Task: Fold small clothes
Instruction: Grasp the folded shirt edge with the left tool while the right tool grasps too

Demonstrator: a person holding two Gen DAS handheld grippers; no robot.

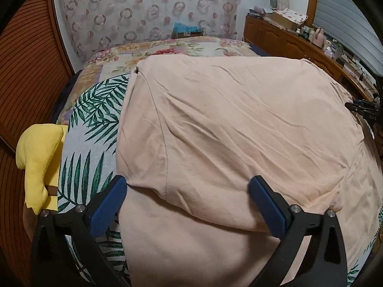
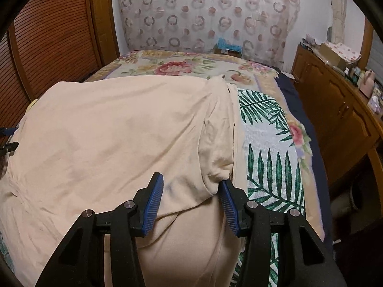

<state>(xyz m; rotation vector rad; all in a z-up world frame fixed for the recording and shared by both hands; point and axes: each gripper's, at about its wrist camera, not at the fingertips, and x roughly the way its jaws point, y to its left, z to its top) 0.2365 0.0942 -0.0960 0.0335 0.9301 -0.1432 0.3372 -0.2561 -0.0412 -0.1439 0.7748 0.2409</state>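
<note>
A pale peach garment (image 1: 227,124) lies spread on a palm-leaf cloth (image 1: 95,129) on the bed, with its near part folded over itself. My left gripper (image 1: 188,189) is open, its blue fingers astride the folded near-left edge. The same garment (image 2: 115,138) fills the right wrist view. My right gripper (image 2: 191,189) is open, its fingers (image 2: 155,198) straddling the bunched right edge of the fold, where a sleeve (image 2: 217,143) is tucked. The right gripper also shows at the far right in the left wrist view (image 1: 366,110).
A yellow garment (image 1: 40,157) hangs off the bed's left edge. A floral bedspread (image 2: 182,67) covers the far bed. A wooden dresser (image 2: 335,110) with clutter stands to the right, a slatted wooden door (image 1: 28,76) to the left, a patterned curtain (image 1: 148,9) behind.
</note>
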